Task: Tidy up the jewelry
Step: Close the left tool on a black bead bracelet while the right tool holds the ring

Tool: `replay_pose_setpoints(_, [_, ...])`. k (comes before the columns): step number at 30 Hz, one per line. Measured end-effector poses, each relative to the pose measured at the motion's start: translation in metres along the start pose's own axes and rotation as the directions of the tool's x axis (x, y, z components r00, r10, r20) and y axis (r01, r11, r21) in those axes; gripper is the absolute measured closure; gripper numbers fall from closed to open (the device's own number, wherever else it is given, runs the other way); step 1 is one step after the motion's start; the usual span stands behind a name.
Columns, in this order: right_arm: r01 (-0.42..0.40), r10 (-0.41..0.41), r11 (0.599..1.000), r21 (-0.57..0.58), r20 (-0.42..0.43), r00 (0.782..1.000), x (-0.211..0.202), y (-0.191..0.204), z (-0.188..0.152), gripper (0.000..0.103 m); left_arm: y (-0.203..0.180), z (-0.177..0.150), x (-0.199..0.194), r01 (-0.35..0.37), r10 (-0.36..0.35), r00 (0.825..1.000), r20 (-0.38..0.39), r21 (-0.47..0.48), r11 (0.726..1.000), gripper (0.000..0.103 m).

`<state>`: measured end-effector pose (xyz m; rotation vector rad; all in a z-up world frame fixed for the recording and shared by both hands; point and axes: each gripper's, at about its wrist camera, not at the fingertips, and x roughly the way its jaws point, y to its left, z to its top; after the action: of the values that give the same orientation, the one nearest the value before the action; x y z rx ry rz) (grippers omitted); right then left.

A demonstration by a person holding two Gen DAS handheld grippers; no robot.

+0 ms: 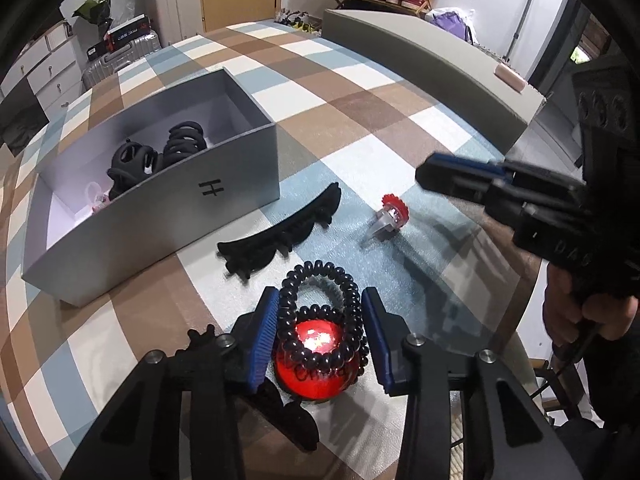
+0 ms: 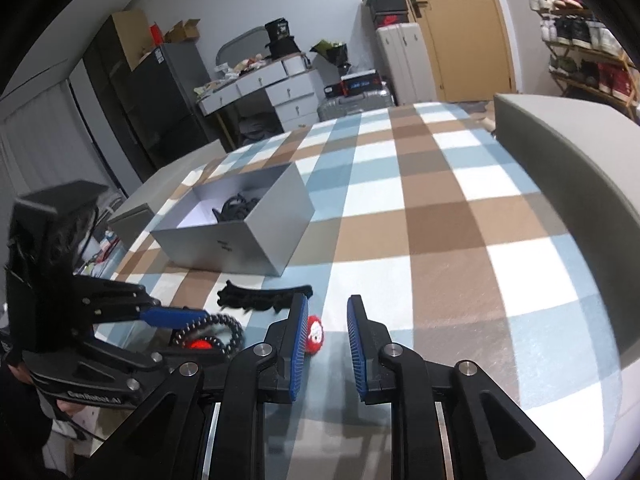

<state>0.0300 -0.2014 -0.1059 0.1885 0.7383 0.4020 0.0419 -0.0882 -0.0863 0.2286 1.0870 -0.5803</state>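
Broadly, the checked desk point(image 1: 360, 92) carries a grey box point(image 1: 160, 216) at far left, already holding black hair ties and a claw clip, with loose pieces lying in front of it. Nearest the box lies a long black clip point(image 1: 280, 232), its long axis slanting from lower left up to the right. Closer in, the left gripper point(image 1: 322, 340) points steeply down at a black coil tie point(image 1: 320, 312) with a red bead point(image 1: 316, 364). The coil sits squarely between the blue fingers point(image 1: 264, 340), which look to touch its sides, half closed around it. Lifted, it would travel up and left to the box. The right gripper point(image 2: 327, 344) hovers above a small red ring point(image 2: 314, 334) beside its left finger; its fingers grip nothing, though a gap shows between them.
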Motion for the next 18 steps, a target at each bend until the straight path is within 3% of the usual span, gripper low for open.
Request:
replay_pose_setpoints(9, [-0.012, 0.010, 1.000, -0.017, -0.086, 0.996, 0.022, 0.011, -0.009, 0.080, 0.005, -0.001, -0.021, 0.006, -0.004, 0.998, 0.061, -0.027, 1.000, 0.067])
replay_pose_setpoints(18, [-0.015, 0.010, 0.999, -0.045, -0.106, 0.994, 0.023, 0.019, -0.009, 0.082, 0.019, -0.005, -0.041, 0.001, 0.008, 0.992, 0.124, -0.075, 0.997, 0.067])
